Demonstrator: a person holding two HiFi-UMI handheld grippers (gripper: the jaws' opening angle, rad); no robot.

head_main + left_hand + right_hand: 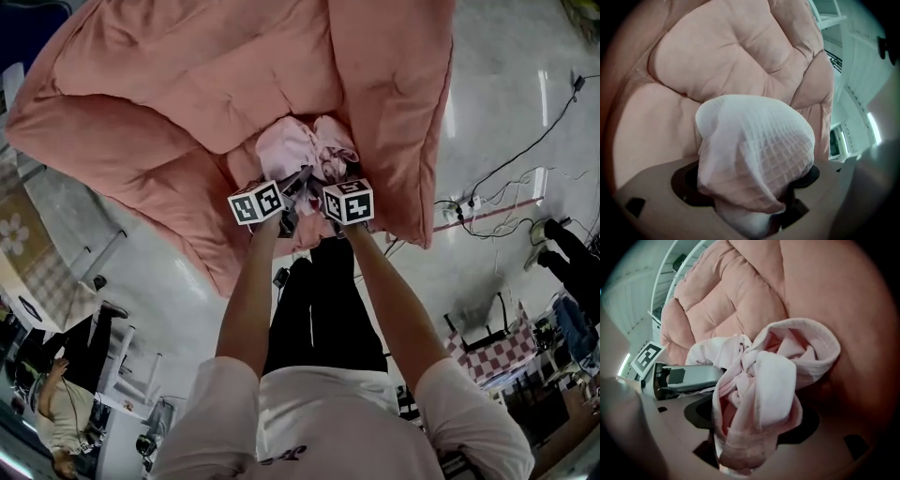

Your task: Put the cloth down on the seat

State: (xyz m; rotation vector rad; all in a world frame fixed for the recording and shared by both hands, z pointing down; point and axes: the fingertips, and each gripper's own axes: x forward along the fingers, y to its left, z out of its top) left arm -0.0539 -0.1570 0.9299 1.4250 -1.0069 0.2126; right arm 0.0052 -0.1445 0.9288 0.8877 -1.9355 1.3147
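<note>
- Cloth (305, 150): pale pink, bunched, hanging just over the seat (159, 103), not yet laid down.
- Left gripper (292, 183): jaws clamped on a thick wad of cloth, likely sharing the load.
- Right gripper (330, 178): jaws wide, pinching its own wad.
- Seat: padded pink cushion.
- Room: glossy pale floor (506, 103), cables (525, 150) at right.

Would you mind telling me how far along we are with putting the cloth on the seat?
Done: the cloth is carried over the pink seat. In hand: it is bunched between the jaws of the left gripper and right gripper. Left: release it onto the cushion.
</note>
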